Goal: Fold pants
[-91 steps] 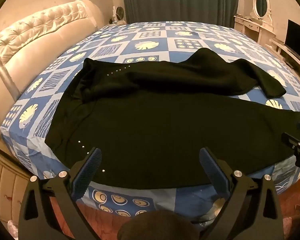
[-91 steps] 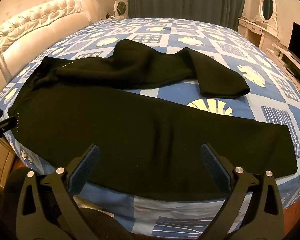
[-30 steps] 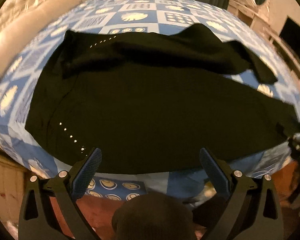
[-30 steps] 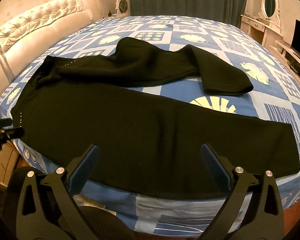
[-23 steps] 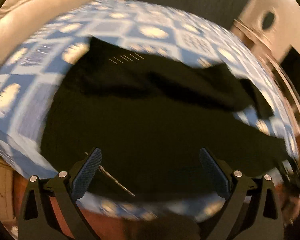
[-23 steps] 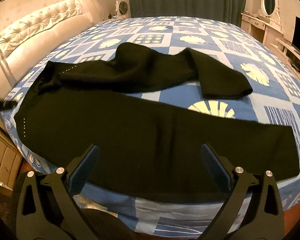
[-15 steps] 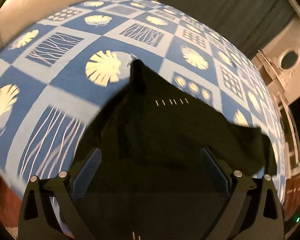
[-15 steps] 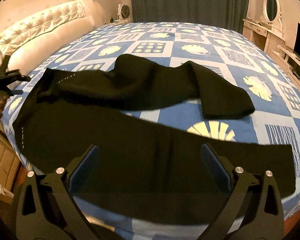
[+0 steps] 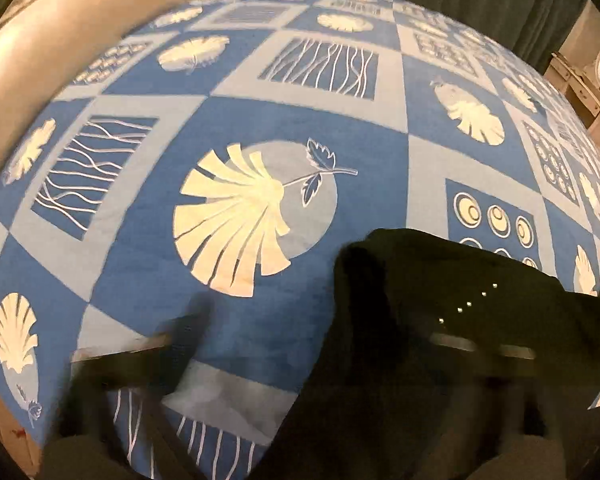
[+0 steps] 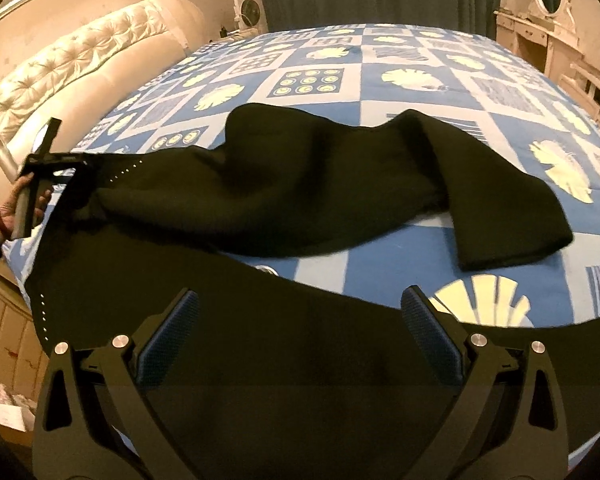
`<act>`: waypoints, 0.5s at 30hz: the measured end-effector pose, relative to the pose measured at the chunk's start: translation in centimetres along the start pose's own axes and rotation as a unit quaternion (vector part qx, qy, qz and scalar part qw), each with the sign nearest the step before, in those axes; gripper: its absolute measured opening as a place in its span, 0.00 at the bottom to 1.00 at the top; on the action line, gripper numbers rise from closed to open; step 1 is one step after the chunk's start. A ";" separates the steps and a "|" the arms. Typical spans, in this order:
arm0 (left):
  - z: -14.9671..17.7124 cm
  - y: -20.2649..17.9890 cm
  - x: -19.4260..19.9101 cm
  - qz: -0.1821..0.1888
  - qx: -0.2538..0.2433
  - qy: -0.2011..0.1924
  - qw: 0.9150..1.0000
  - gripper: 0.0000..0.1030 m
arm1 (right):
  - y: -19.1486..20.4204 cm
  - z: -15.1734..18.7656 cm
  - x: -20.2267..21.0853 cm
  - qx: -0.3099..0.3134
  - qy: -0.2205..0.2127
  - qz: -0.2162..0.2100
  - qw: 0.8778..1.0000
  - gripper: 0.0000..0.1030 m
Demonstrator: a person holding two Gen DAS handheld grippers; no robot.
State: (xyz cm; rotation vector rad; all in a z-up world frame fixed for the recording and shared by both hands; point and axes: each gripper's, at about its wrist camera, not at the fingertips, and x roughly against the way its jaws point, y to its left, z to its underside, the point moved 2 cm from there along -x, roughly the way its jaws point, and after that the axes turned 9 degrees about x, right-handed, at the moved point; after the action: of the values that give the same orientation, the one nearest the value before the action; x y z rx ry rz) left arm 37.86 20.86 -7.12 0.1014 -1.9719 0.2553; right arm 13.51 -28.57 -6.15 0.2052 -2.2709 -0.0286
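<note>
Black pants spread along near bed edge; no readable lettering. Left gripper blurred, closing at waistband corner. Right gripper spread wide, empty. Far bed half free.

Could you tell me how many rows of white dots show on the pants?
2. One row runs along the far waist corner beside the left gripper, whose jaws are closing there. The other lies near the bed's front-left edge. The pants may hide more in folds.

Blurred left gripper closing at the black pants' upper corner on the blue patterned bedspread
</note>
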 end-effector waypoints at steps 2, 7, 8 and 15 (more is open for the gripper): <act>-0.1 0.1 -1.5 0.014 0.018 0.044 0.999 0.16 | 0.0 -0.8 -0.2 0.001 -0.004 -0.009 1.000 0.98; 0.3 -1.1 -1.6 -0.020 -0.034 0.028 0.999 0.13 | -0.7 -4.2 -0.5 0.004 -0.020 -0.058 0.998 0.98; 0.3 -1.1 -1.7 -0.022 -0.041 0.027 0.999 0.13 | -1.1 -5.7 -0.6 0.004 -0.027 -0.084 0.996 0.98; 0.1 -0.6 -2.3 -0.001 -0.038 0.024 0.999 0.13 | -2.0 -16.9 -8.3 0.090 0.036 -0.168 0.981 0.98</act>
State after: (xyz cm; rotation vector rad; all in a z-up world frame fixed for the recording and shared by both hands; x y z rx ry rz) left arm 38.83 20.19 -9.18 0.0483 -1.9319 0.1789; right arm 31.83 -28.44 -1.59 0.6722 -2.1439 0.0074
